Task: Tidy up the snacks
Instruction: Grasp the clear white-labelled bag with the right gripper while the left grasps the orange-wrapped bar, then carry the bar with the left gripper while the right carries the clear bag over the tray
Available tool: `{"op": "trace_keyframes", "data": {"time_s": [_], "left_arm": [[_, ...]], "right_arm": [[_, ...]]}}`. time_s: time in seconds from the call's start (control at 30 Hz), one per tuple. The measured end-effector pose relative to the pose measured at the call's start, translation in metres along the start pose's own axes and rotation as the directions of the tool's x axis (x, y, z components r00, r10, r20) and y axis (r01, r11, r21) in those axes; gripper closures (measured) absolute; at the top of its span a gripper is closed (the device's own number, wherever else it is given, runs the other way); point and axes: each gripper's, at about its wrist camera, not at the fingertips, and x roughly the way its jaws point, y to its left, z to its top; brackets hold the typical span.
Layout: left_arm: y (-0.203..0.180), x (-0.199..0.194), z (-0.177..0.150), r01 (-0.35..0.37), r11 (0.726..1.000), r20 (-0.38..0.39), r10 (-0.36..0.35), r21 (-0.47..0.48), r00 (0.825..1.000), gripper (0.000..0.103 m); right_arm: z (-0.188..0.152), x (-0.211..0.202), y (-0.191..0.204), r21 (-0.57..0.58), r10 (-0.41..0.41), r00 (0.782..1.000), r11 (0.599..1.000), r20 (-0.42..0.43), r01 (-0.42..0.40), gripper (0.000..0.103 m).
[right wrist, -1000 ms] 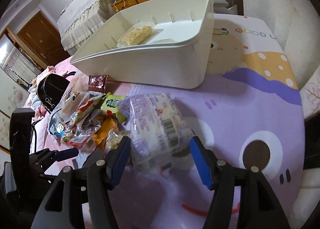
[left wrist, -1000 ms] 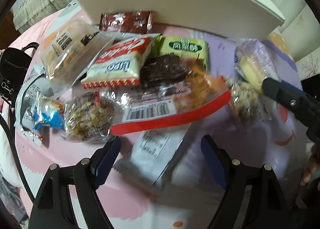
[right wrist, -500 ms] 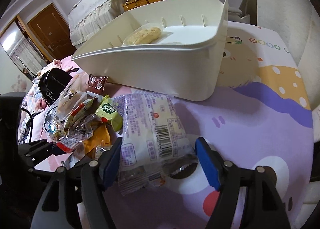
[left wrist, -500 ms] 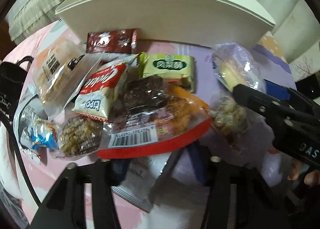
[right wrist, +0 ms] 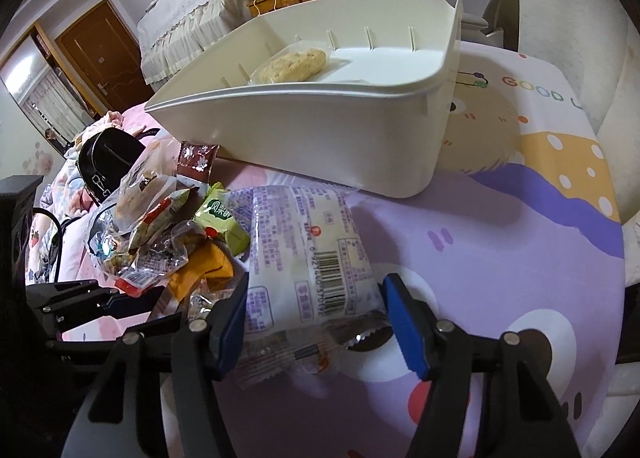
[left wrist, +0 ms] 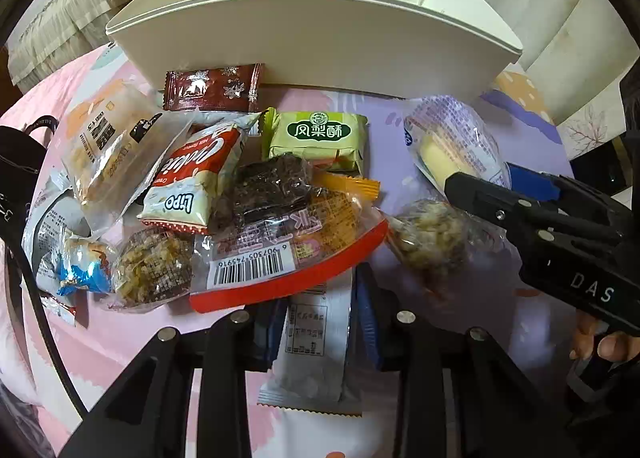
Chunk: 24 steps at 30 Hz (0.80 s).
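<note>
A pile of wrapped snacks lies on the cartoon tablecloth in front of a white bin (left wrist: pixel 320 45). My left gripper (left wrist: pixel 316 318) is shut on a white flat packet (left wrist: pixel 314 342) that pokes out from under the red-edged bag (left wrist: pixel 288 258). My right gripper (right wrist: pixel 316 322) is open, its blue pads either side of the near end of a pale purple-printed bread packet (right wrist: pixel 308 250). That packet also shows in the left wrist view (left wrist: pixel 452 141) with the right gripper (left wrist: pixel 520 193) at it. The bin (right wrist: pixel 320 129) holds one wrapped pastry (right wrist: pixel 292 63).
Snacks in the pile include a Lipo bag (left wrist: pixel 192 177), a green pineapple cake (left wrist: pixel 320 133), a brown sachet (left wrist: pixel 212 89), a dark brownie (left wrist: pixel 268 185) and clear-wrapped nut clusters (left wrist: pixel 428 242). A black handbag (right wrist: pixel 108 157) sits at the left table edge.
My left gripper moved forward and closed on the white packet. My right gripper advanced so the bread packet's end lies between its open fingers.
</note>
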Motion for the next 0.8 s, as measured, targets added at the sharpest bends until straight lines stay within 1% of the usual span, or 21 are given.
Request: {"op": "trace_keyframes", "data": {"time_s": [0.13,0.27,0.37,0.6,0.7,0.8], "left_arm": [[0.005,-0.005,-0.003,0.015,1.000,-0.007,-0.015,0.003,1.000,0.072],[0.015,-0.017,-0.017,0.029,1.000,-0.004,-0.029,-0.001,1.000,0.073],[0.018,-0.025,-0.030,0.026,1.000,0.006,-0.026,0.011,1.000,0.073],[0.035,-0.053,-0.055,0.039,0.999,0.025,-0.039,0.019,0.999,0.073],[0.042,-0.066,-0.064,0.047,0.999,0.032,-0.048,0.011,0.998,0.073],[0.050,-0.083,-0.071,0.041,0.999,0.048,-0.041,0.000,0.998,0.073]], "right_arm": [[-0.004,-0.007,0.000,0.016,-0.020,1.000,1.000,-0.015,0.020,0.044],[-0.011,-0.014,-0.002,0.041,-0.044,0.999,0.998,-0.022,0.044,0.045],[-0.017,-0.022,-0.003,0.060,-0.060,0.998,0.996,-0.018,0.061,0.045],[-0.038,-0.034,0.003,0.093,-0.084,0.996,0.992,-0.018,0.086,0.045],[-0.046,-0.040,0.007,0.109,-0.089,0.996,0.990,-0.022,0.091,0.045],[-0.051,-0.046,0.012,0.115,-0.087,0.996,0.989,-0.022,0.090,0.045]]}}
